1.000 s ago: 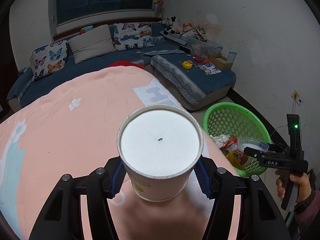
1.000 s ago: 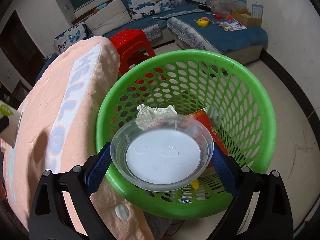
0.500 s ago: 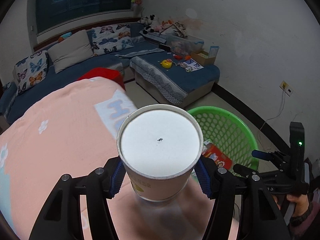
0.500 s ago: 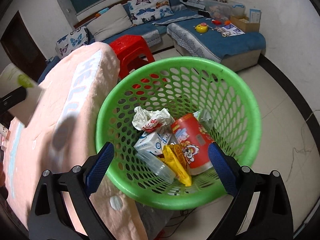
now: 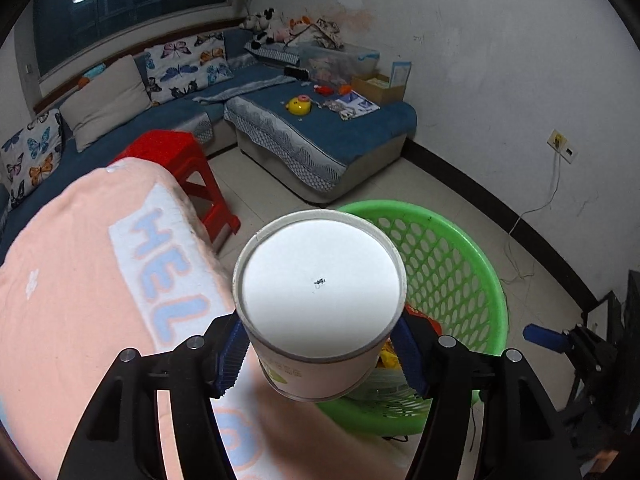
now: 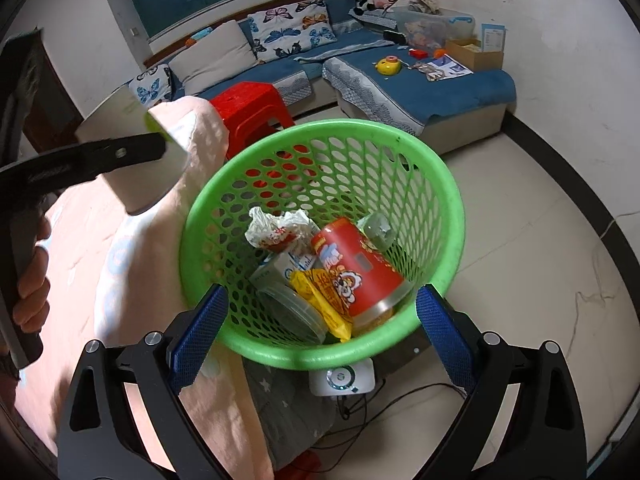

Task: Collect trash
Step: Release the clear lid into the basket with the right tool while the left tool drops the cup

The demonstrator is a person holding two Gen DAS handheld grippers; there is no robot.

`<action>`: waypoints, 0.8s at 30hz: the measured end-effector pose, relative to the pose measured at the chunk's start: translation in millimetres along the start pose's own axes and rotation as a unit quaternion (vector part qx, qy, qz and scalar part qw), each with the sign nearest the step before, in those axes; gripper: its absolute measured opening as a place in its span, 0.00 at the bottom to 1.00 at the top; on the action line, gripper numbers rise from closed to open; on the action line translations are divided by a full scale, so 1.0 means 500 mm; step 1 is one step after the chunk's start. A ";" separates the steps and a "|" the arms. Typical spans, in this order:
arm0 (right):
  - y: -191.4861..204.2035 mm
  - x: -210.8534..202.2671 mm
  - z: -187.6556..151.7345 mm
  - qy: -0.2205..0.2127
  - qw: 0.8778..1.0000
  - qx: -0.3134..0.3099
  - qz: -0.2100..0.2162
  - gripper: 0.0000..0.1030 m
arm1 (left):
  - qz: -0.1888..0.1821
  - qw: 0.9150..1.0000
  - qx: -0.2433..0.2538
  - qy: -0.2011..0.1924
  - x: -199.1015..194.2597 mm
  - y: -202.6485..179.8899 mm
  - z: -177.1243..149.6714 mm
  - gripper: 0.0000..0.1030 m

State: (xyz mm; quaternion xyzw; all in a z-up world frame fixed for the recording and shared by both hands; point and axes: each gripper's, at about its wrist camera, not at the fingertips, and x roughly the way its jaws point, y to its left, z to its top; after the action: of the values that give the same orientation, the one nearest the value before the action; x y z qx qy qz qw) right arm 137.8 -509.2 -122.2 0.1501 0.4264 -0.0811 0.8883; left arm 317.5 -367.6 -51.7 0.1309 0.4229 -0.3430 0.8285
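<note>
Left gripper (image 5: 320, 354): black frame, blue ribbed pads, jaws clamped on the sides of a paper cup; in the right wrist view it shows at the left edge, gripped by a hand (image 6: 30, 276).
Paper cup (image 5: 318, 300): white, round, rolled rim, base turned to the camera with a small dark speck near centre; green print on the lower wall. Held just above the pink blanket's edge, beside the basket's rim.
Right gripper (image 6: 320, 328): same build, jaws spread wide, blue textured pads bare, nothing between them; hangs over the basket's near rim.
Basket (image 6: 452, 208): bright green plastic, round, walls pierced with oval holes, standing on the floor against the blanket-covered surface.
Basket contents: red cylindrical can (image 6: 356, 264) with cartoon print, lying tilted; yellow wrapper (image 6: 320, 300) against it; clear plastic lid (image 6: 292, 312) at the near wall; white carton (image 6: 288, 268); crumpled white wrapper (image 6: 280, 228) behind; clear plastic piece (image 6: 378, 228), kind unclear.
Blanket (image 5: 72, 280): pink, soft fleece, white band with blue letters "HEL".
Power adapter (image 6: 342, 378): white, on the floor under the basket, black cords trailing.
Stool (image 6: 250, 108): red plastic, beyond the basket.
Sofa (image 6: 440, 84): blue, L-shaped, butterfly-print cushions, toys and papers on the seat.
</note>
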 end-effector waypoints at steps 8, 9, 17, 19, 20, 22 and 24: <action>-0.009 -0.005 -0.019 0.000 1.000 0.012 0.007 0.91 | -0.007 1.000 -0.006 0.001 0.019 -0.007 0.003 0.74; -0.008 -0.007 -0.021 -0.001 1.000 0.009 0.005 0.91 | -0.008 1.000 -0.007 -0.001 0.016 -0.004 0.002 0.74; 0.016 -0.037 -0.028 -0.009 1.000 0.003 0.009 0.91 | -0.005 1.000 -0.018 -0.014 -0.053 0.011 -0.025 0.74; 0.028 -0.048 -0.033 -0.012 1.000 -0.004 0.006 0.91 | -0.001 1.000 -0.021 -0.020 -0.082 0.020 -0.037 0.74; 0.037 -0.053 -0.036 -0.010 1.000 -0.007 0.005 0.91 | 0.001 1.000 -0.022 -0.022 -0.094 0.021 -0.042 0.75; 0.057 -0.065 -0.045 -0.011 1.000 -0.016 0.003 0.91 | 0.007 0.999 -0.024 -0.030 -0.128 0.036 -0.060 0.77; 0.076 -0.078 -0.052 -0.015 1.000 -0.027 -0.003 0.91 | 0.021 0.999 -0.022 -0.043 -0.162 0.046 -0.083 0.79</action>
State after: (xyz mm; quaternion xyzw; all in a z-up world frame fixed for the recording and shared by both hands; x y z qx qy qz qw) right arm 105.0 -464.2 -99.6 0.1239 0.4151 -0.0747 0.8982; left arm 274.9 -292.6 -14.6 0.1063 0.3914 -0.3212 0.8558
